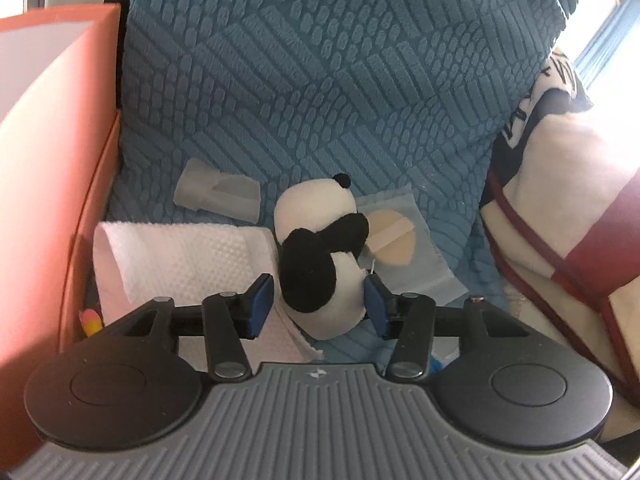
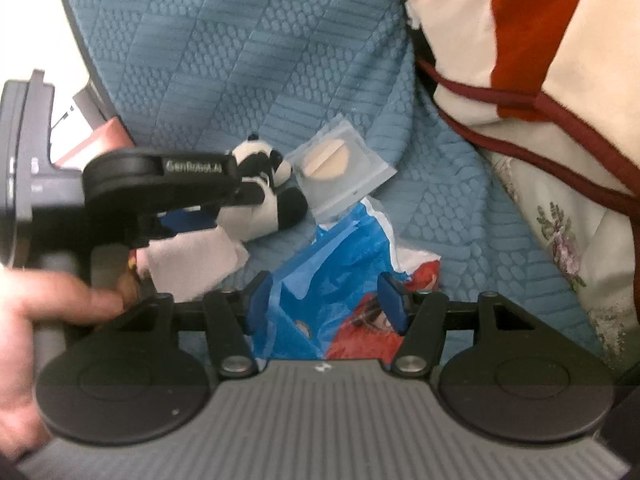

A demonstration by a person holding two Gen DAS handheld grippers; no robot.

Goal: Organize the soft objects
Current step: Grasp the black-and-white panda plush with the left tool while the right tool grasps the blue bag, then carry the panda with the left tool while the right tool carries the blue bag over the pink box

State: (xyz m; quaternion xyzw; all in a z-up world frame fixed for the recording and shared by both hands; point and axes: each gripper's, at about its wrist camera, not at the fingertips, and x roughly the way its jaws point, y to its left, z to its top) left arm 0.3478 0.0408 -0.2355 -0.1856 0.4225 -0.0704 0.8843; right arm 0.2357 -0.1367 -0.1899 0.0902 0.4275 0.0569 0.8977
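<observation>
Hemmed in left by the orange box [image 1: 60,160] and right by the cream-and-red blanket [image 1: 560,208] — open blue cover [image 1: 320,80] beyond the panda [image 1: 320,248], tissue [image 1: 180,260] and clear packet [image 1: 404,240] crowding close.

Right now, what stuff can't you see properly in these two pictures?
- Panda toy: left wrist view shows only its back; whether the left tongs are squeezing it is unclear. In the right wrist view the left tongs cover part of it.
- Blue and red plastic bag: its near end hides behind the right tongs, and the print is too blurred to read.
- Orange box: cut off by the left edge of the left wrist view; contents unseen.
</observation>
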